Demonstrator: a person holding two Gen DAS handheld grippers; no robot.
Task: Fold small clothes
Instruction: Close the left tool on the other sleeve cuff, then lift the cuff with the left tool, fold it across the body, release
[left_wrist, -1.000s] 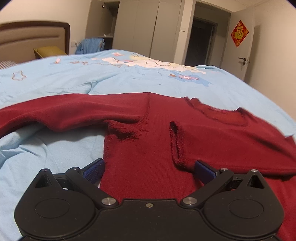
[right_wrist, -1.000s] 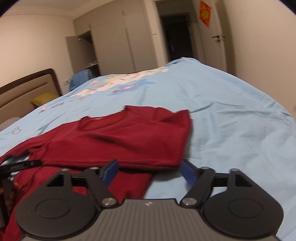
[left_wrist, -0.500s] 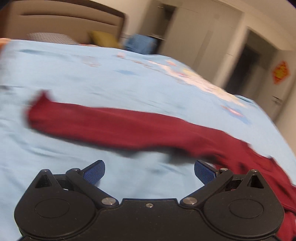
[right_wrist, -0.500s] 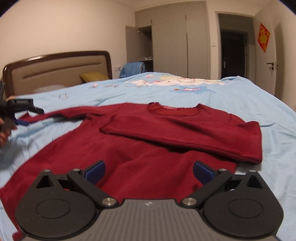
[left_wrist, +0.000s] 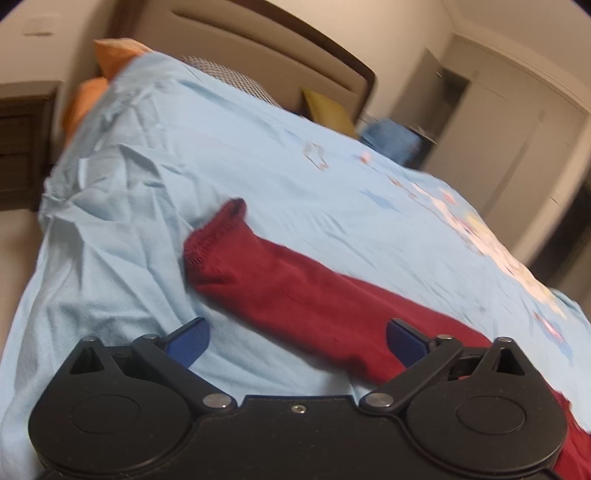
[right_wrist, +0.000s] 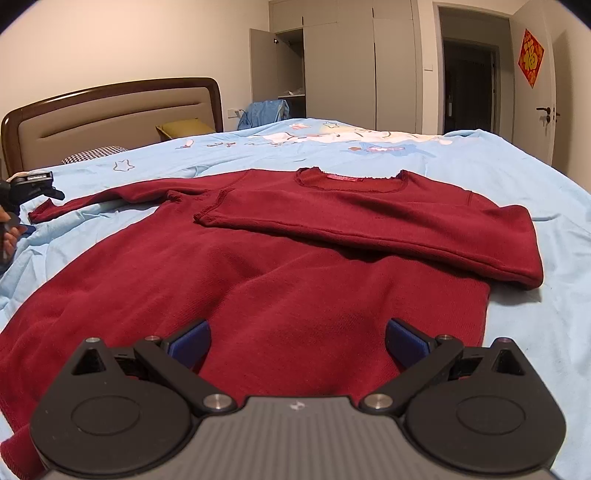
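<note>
Left gripper (left_wrist: 295, 341): jaws spread wide, empty, poised over outstretched sleeve (left_wrist: 295, 295) near bed's left edge. Right gripper (right_wrist: 297, 341): jaws released, empty, above sweater (right_wrist: 258, 288) hem at near edge of bed (right_wrist: 535, 177). Other sleeve (right_wrist: 369, 221) already folded across chest. Knit judged soft, light, limp, likely to sag; best hold appears to be cuff (left_wrist: 216, 229).

dim warm indoor light; left wrist view motion-blurred and tilted, right sharp; fisheye corners dark.
</note>
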